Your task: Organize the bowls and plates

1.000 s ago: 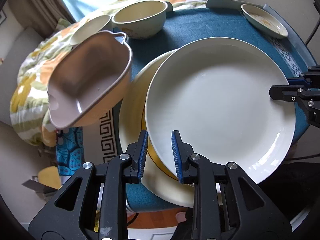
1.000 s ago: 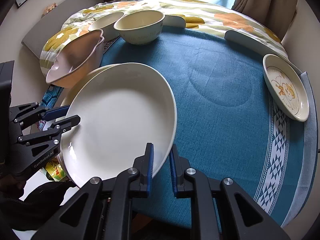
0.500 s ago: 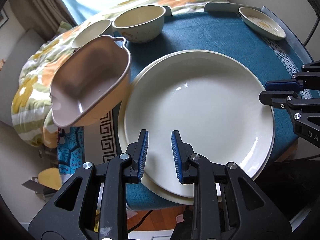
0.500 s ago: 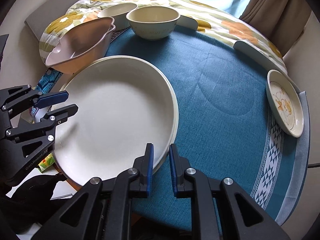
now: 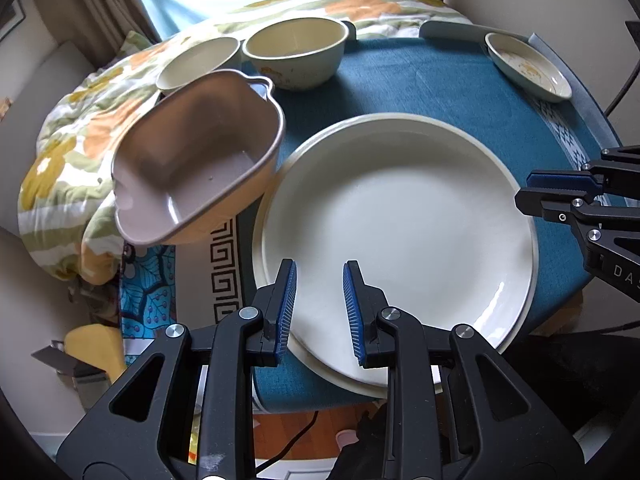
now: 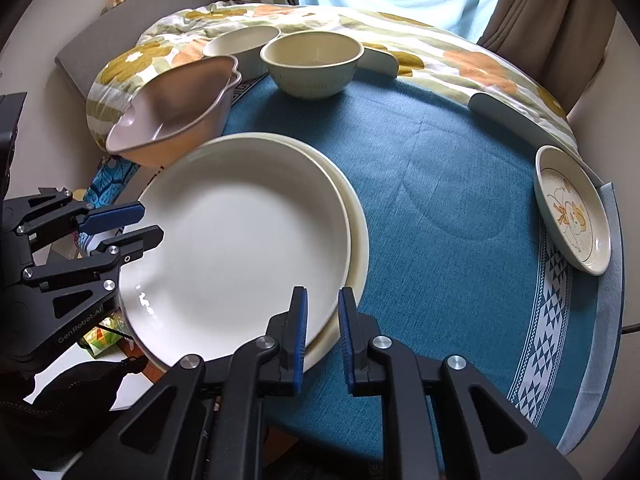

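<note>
A large white plate (image 5: 400, 220) lies stacked on a cream plate (image 5: 332, 376) at the near edge of the round blue table (image 5: 420, 88); it also shows in the right wrist view (image 6: 240, 240). My left gripper (image 5: 319, 312) is open, its fingers over the plate's near rim, holding nothing. My right gripper (image 6: 323, 332) is open beside the plates' right rim and also shows in the left wrist view (image 5: 560, 192). A tan eared dish (image 5: 196, 168) sits tilted at the left. Two cream bowls (image 5: 296, 52) (image 5: 198, 62) stand at the back.
A small plate with a cartoon print (image 6: 572, 208) lies at the table's right edge. A flowered quilt (image 6: 400, 40) wraps the back of the table. The middle of the blue cloth (image 6: 440, 168) is bare. The floor and clutter lie below the left edge.
The white plate, held tilted a second ago, has come down flat onto the cream plate. Both grippers have opened a little wider and let go of its rim.
</note>
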Tool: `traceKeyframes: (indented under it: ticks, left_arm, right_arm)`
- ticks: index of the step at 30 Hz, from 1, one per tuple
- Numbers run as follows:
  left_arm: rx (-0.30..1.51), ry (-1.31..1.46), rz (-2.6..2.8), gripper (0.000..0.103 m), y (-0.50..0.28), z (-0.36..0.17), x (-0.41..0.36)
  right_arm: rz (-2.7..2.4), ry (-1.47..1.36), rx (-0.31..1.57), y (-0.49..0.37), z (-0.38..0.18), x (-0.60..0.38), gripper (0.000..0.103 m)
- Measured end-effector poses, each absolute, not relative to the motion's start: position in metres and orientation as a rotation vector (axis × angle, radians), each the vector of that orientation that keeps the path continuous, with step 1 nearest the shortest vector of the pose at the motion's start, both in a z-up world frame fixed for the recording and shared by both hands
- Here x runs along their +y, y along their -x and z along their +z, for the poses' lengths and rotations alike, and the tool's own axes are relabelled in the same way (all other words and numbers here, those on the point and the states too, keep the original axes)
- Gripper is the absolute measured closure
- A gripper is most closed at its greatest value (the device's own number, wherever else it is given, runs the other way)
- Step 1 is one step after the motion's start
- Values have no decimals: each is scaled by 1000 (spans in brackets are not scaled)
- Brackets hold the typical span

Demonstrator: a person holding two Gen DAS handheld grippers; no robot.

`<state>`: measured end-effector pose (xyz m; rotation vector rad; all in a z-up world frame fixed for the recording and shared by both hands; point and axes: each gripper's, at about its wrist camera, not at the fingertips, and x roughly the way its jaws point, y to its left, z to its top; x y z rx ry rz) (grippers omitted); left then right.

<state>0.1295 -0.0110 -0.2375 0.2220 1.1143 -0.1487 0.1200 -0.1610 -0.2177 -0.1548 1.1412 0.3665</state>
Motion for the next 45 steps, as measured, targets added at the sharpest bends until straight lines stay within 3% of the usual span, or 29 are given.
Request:
traceKeyframes:
  ticks: [6, 7, 8, 9, 10, 11, 21, 31, 39, 41, 45]
  left_arm:
    - [1111, -151, -172, 77, -144, -216, -5]
    - [1106, -145, -174, 60, -146, -213, -4]
    - [1096, -139, -176, 26, -147, -209, -4]
    - [1076, -136, -175, 12, -148, -204, -5]
    - [1046, -133, -178, 2, -146, -199, -5]
    - [1027, -136, -185, 1, -145, -193, -6]
    - [932, -155, -364, 1, -179, -139, -48]
    - [931, -159, -668, 1, -266, -109, -168]
    - [1148, -180, -804, 2, -368, -175, -258]
    - [1201, -174, -818, 10, -390, -200, -274]
    - [1289, -187, -835, 28, -420, -245, -301]
  right_arm:
    - [311, 13, 1104, -123, -198, -182, 88]
    - [299, -7, 1095, -122, -196, -186, 85]
    - [284, -26, 1085, -120, -193, -190, 69]
    - [268, -44, 1075, -118, -190, -194, 39]
    - [259, -62, 1064, -116, -188, -198, 25]
    - [251, -81, 1051, -114, -186, -202, 12]
    - [71, -175, 942, -91, -137, -272, 12]
    - [-167, -325, 840, -96, -103, -384, 12]
    - [-191, -577, 915, -154, -178, -450, 12]
    - [-187, -644, 937, -168, -203, -460, 14]
    - [-172, -741, 977, -190, -243, -469, 34]
